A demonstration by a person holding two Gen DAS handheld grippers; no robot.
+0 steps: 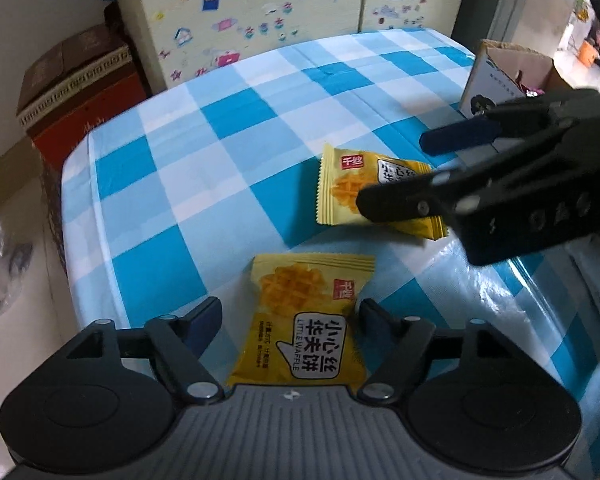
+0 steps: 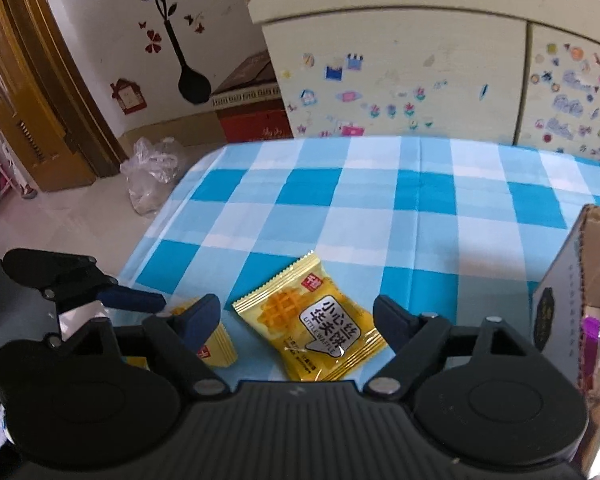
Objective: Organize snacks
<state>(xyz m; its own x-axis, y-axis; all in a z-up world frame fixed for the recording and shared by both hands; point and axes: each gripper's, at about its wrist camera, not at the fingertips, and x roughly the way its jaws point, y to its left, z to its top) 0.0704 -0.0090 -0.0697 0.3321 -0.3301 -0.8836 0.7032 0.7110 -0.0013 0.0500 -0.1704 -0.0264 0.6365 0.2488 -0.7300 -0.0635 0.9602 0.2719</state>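
Two yellow waffle snack packets lie on the blue-and-white checked tablecloth point(image 1: 204, 184). In the left wrist view the near packet point(image 1: 300, 320) lies between the open fingers of my left gripper point(image 1: 290, 316). The far packet point(image 1: 352, 188) lies under my right gripper point(image 1: 396, 172), which comes in from the right with its jaws apart. In the right wrist view that far packet point(image 2: 312, 328) lies between the open fingers of my right gripper point(image 2: 296, 316). The near packet point(image 2: 216, 344) shows partly behind the left finger, with my left gripper point(image 2: 140, 300) at the left edge.
An open cardboard box point(image 1: 508, 76) stands on the table at the right, also in the right wrist view point(image 2: 580, 280), with purple and silver packs inside. A stickered cabinet point(image 2: 400, 80) stands behind the table. A plastic bag point(image 2: 152, 176) and a red box point(image 1: 80, 96) sit on the floor at left.
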